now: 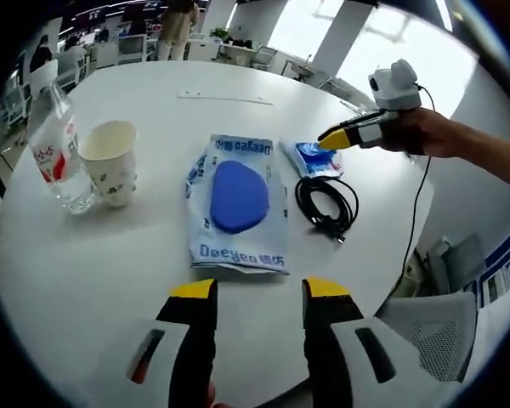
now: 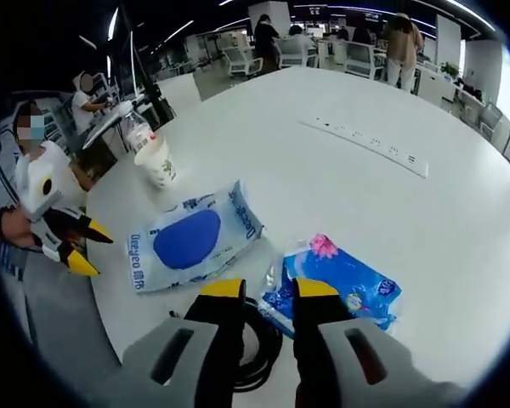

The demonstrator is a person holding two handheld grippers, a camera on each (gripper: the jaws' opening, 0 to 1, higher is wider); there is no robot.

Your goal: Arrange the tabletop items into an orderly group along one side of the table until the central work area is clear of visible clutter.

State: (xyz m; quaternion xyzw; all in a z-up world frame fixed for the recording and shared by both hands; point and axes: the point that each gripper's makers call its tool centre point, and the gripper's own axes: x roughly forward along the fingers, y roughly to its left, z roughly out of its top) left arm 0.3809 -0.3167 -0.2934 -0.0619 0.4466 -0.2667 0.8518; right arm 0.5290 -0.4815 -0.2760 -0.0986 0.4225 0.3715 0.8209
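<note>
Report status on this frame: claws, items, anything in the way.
Left claw open, empty, short of the wipes pack. Right claw open over the blue packet and black cable. Bottle and paper cup stand together, untouched.

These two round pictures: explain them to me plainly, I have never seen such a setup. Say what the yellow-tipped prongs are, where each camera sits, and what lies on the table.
A person holds a two-jaw gripper in each hand, each with its own fisheye camera. The left gripper rises from the bottom of the left gripper view, jaws open and empty. The right gripper does so in the right gripper view, open over a small blue packet. On the white table lie a wet-wipes pack, a coiled black cable, a paper cup and a water bottle.
</note>
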